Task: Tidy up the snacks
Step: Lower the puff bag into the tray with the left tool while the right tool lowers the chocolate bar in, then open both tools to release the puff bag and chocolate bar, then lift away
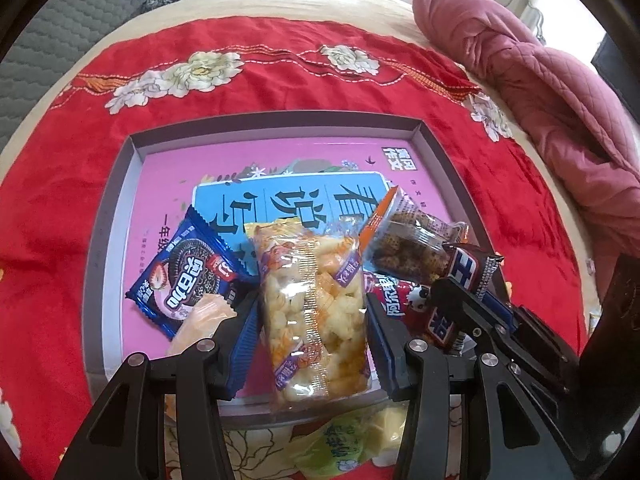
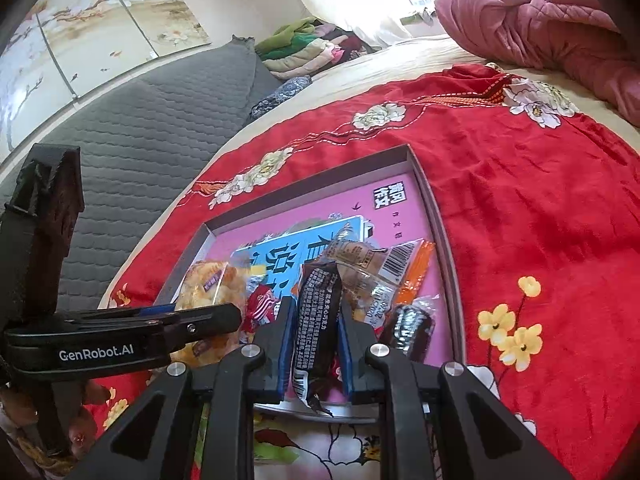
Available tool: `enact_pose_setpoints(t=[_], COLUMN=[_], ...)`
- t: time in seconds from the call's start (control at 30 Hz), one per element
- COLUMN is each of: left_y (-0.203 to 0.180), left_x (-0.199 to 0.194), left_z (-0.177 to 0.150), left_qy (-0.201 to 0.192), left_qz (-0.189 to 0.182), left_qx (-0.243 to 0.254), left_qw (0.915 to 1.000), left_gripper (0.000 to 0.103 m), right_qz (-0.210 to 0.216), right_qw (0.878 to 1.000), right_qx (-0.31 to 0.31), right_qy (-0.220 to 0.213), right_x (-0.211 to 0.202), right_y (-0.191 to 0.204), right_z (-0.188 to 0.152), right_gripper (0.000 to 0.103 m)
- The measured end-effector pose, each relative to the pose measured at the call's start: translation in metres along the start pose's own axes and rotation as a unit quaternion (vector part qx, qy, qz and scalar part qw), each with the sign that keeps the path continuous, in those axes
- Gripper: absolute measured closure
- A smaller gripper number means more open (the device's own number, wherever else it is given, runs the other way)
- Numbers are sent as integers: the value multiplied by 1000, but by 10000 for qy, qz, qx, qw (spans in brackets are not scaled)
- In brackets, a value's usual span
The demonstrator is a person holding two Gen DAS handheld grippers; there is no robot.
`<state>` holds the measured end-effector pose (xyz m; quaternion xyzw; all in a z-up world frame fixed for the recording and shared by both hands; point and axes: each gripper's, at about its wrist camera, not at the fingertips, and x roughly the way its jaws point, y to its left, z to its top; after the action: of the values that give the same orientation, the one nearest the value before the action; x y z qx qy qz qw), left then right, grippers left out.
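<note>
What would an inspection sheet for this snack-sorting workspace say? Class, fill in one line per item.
Surface: red floral blanket spread on a bed.
Job's things: shallow box lined pink, holding an Oreo packet, a clear bag of brown snacks and other packets.
Clutter: green packet outside the box.
Grippers: left gripper shut on puffed-snack bag; right gripper shut on dark chocolate bar.
Cables: nothing seen.
Surroundings: pink quilt, grey mat, folded clothes.
</note>
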<state>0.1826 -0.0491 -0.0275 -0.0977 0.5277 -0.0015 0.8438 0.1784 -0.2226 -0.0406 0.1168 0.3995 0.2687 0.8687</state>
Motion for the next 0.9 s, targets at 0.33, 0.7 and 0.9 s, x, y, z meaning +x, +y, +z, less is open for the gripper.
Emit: enact_pose_setpoints(t=[0.33, 0.7, 0.9], left_y=[2, 5, 8], left_x=[-1, -4, -7], left_z=[-2, -2, -2], left_qy=[-12, -31, -47], left_qz=[41, 101, 120], left_qx=[-1, -32, -46], left_qw=[10000, 9999, 9999], left_gripper=[51, 51, 51], right_qz=[-122, -202, -217], right_qw=[9999, 9997, 9996], right_qx=[-9, 71, 38], right_qy=[-55, -128, -164], right_x=[-3, -7, -8], right_y=[-1, -7, -6], right_z=[2, 4, 5], right_gripper=[80, 70, 70])
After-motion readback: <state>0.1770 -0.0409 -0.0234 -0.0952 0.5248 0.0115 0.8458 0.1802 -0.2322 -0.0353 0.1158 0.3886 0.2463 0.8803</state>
